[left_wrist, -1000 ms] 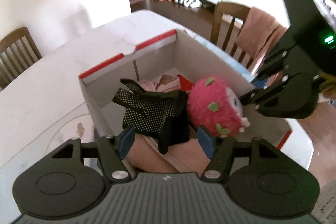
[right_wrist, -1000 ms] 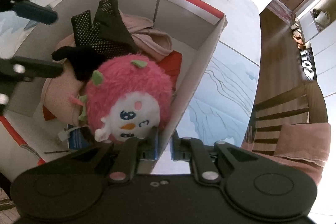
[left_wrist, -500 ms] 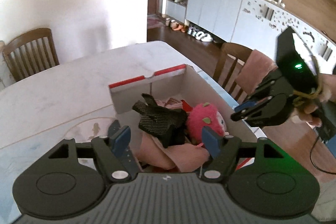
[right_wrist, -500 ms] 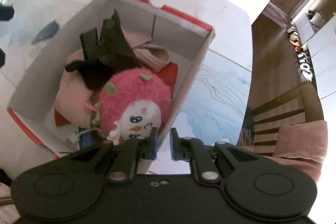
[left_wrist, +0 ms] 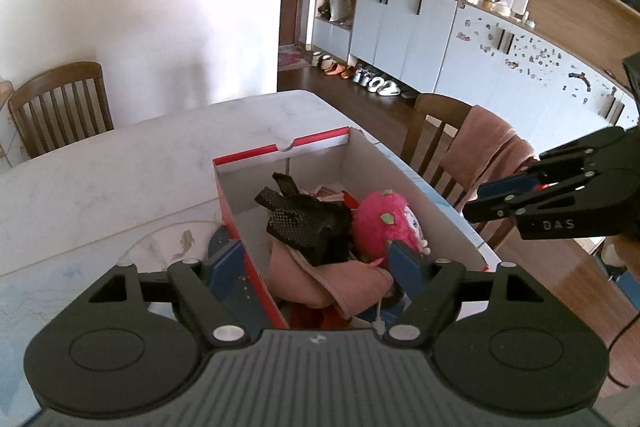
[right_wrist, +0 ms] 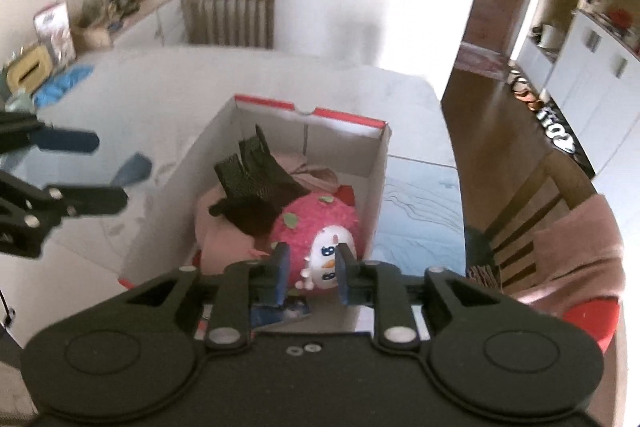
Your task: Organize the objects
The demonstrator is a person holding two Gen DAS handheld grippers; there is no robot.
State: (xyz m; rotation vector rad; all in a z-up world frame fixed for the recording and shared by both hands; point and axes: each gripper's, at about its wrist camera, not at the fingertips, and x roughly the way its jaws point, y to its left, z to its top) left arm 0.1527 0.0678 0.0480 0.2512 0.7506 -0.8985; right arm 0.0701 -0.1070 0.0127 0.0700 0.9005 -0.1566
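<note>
Nearest, the left gripper (left_wrist: 318,261) and right gripper (right_wrist: 312,273) hold nothing, their jaws opening above the box (left_wrist: 448,223). Inside lie the pink plush toy (right_wrist: 316,227), black mesh glove (left_wrist: 308,223) and pink cloth (left_wrist: 344,283). Beyond, the counter (left_wrist: 120,163) looks bare, so packing seems nearly done.

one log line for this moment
box: plush, glove, pink cloth inside | left gripper: opening, empty | right gripper: opening, empty

Plush toy (right_wrist: 316,227) and glove (right_wrist: 256,183) side by side atop cloth (left_wrist: 320,275) inside box (left_wrist: 436,215) on table (left_wrist: 120,163).
</note>
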